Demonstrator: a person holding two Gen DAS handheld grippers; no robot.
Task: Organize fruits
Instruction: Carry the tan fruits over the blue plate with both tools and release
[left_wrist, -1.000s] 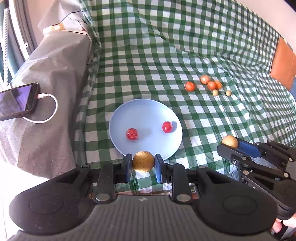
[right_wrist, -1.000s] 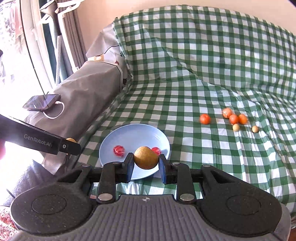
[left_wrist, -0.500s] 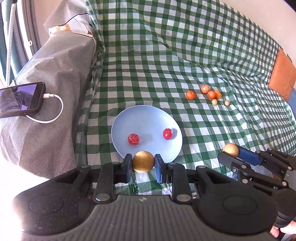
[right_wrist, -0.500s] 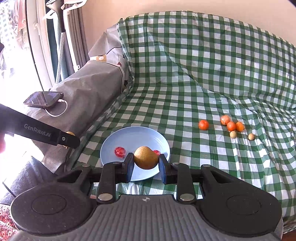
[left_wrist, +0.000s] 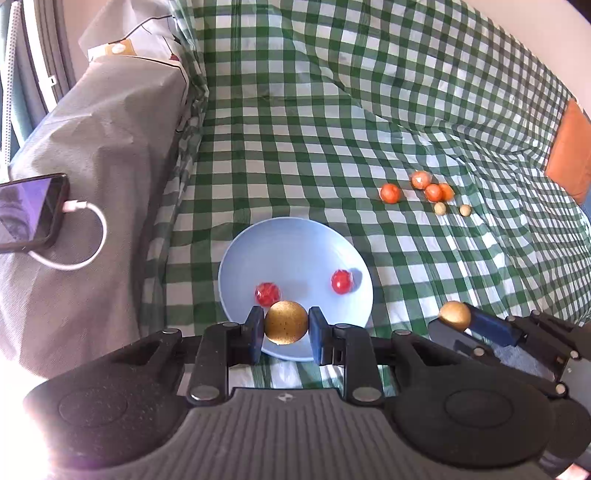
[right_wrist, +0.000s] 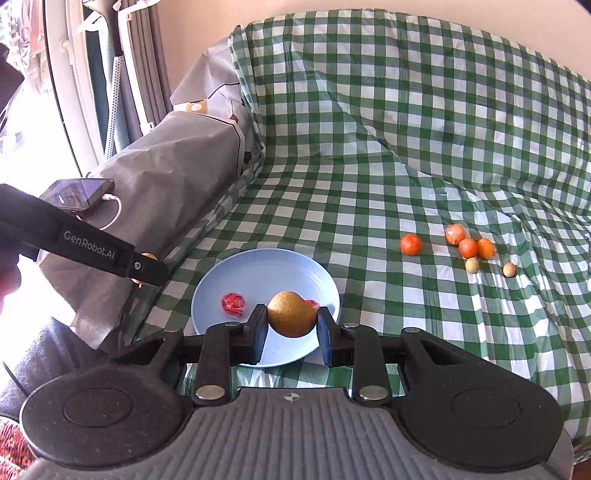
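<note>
My left gripper (left_wrist: 286, 328) is shut on a round golden-brown fruit (left_wrist: 286, 322), held above the near rim of the light blue plate (left_wrist: 295, 243). My right gripper (right_wrist: 291, 325) is shut on a second golden-brown fruit (right_wrist: 291, 314), also above the plate (right_wrist: 258, 266). Two red fruits (left_wrist: 267, 293) (left_wrist: 340, 281) lie on the plate. Several orange fruits (left_wrist: 390, 193) and two small tan ones (left_wrist: 439, 208) lie on the checked cloth to the right. The right gripper with its fruit (left_wrist: 454, 313) shows at the lower right of the left wrist view.
A green-and-white checked cloth (left_wrist: 332, 129) covers the sofa seat and back. A grey covered armrest (left_wrist: 92, 166) at the left bears a phone (left_wrist: 29, 210) on a white charging cable. An orange cushion (left_wrist: 570, 151) is at far right. A window with curtains is at the left.
Both grippers have drawn back and risen a little from the plate, each still holding its fruit. The plate and loose fruits have not moved.
</note>
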